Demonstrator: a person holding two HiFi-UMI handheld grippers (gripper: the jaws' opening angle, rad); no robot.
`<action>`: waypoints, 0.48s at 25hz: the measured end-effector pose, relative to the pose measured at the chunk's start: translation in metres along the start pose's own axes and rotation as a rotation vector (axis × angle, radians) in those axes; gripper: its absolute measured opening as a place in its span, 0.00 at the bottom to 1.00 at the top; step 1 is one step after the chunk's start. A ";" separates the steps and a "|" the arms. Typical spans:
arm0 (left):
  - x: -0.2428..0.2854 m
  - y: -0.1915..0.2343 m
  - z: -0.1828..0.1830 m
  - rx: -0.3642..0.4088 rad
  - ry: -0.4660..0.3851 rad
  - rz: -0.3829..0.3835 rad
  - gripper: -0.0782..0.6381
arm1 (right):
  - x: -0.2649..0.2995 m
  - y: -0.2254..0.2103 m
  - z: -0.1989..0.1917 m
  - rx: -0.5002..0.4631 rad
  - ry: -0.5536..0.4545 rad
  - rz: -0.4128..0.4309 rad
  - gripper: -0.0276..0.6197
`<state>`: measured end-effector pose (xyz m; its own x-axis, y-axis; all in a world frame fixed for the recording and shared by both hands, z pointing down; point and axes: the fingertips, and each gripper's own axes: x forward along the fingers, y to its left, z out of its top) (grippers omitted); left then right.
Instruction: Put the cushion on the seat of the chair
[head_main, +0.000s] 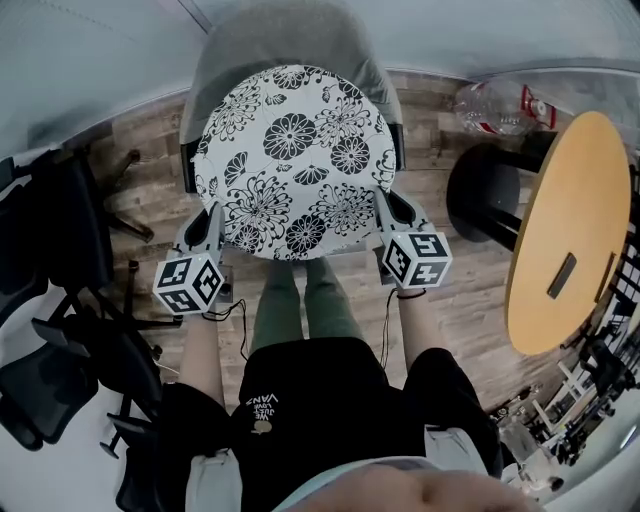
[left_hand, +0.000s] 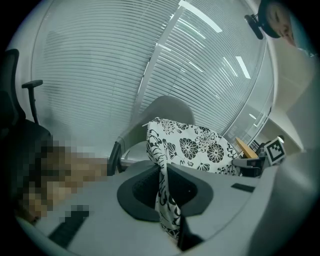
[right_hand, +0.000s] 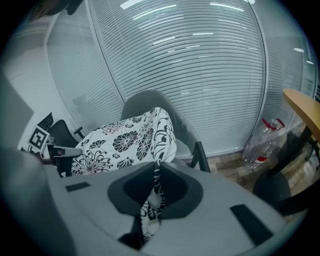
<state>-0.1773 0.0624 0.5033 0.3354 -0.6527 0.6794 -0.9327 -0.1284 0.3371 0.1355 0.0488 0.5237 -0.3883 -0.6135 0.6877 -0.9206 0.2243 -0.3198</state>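
In the head view the cushion (head_main: 295, 160) is seen over the chair (head_main: 262, 40), its near edge clenched by the left gripper (head_main: 212, 225) and right gripper (head_main: 384, 210); only in the left gripper view is it shown tilted above the chair's seat, pinched by a thin fold that may slip; a bottle (right_hand: 261, 145) beside the chair is shown clearly only in the right gripper view.

wear: black top (head_main: 310, 400), pale print on front | beyond top: green trousers (head_main: 305, 305) | beside top: thin black cables (head_main: 241, 335) | left gripper (head_main: 213, 222), right gripper (head_main: 384, 208): grey bodies, black-and-white marker cubes (head_main: 188, 284)
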 end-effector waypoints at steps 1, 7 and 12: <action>0.000 0.000 0.001 0.000 0.000 -0.001 0.16 | 0.000 0.001 0.001 0.000 0.001 -0.002 0.09; 0.000 0.000 -0.001 -0.002 0.003 -0.001 0.16 | 0.001 0.000 0.000 0.000 0.007 -0.006 0.09; 0.007 0.004 -0.007 -0.006 0.008 -0.001 0.16 | 0.008 -0.003 -0.005 0.002 0.012 -0.014 0.09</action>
<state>-0.1783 0.0624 0.5138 0.3376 -0.6463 0.6843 -0.9315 -0.1249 0.3416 0.1355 0.0466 0.5333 -0.3757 -0.6074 0.6999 -0.9259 0.2140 -0.3113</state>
